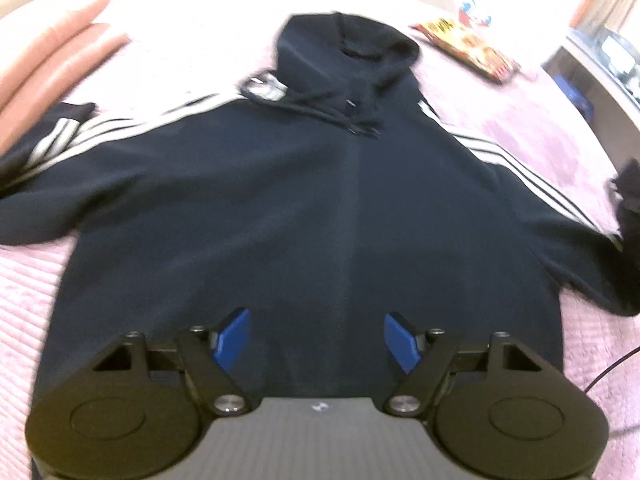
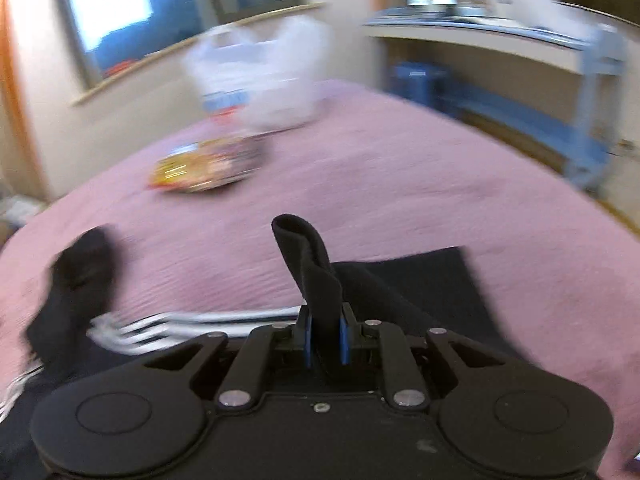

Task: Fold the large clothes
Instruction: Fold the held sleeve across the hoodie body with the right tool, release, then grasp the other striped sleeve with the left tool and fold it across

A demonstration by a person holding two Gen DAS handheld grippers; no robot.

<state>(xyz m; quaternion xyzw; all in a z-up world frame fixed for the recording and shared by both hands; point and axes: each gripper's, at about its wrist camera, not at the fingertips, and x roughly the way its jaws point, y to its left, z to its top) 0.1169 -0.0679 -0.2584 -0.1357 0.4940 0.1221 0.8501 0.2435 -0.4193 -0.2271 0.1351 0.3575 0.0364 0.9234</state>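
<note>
While pinching the cuff point(image 2: 306, 264) of the dark navy white-striped hooded sweatshirt point(image 1: 320, 200) spread on the pink quilted bed point(image 2: 380, 184) in the right hand-held gripper point(image 2: 325, 340), carry it inward smoothly; left hand-held gripper point(image 1: 316, 340) spread, empty.

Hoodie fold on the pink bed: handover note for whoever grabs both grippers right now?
Left gripper: open, empty, above the lower front of the dark navy hoodie with white sleeve stripes.
Right gripper: shut on a strip of dark fabric at the hoodie's sleeve end, lifted off the pink quilted bedspread.
Hoodie lies front up, hood away from the left camera, both sleeves spread out.
Done: laid flat, right sleeve gripped.
Left: all folds, likely that sleeve across the body first.
Yellow-red snack packet and white plastic bag sit beyond the hoodie.
</note>
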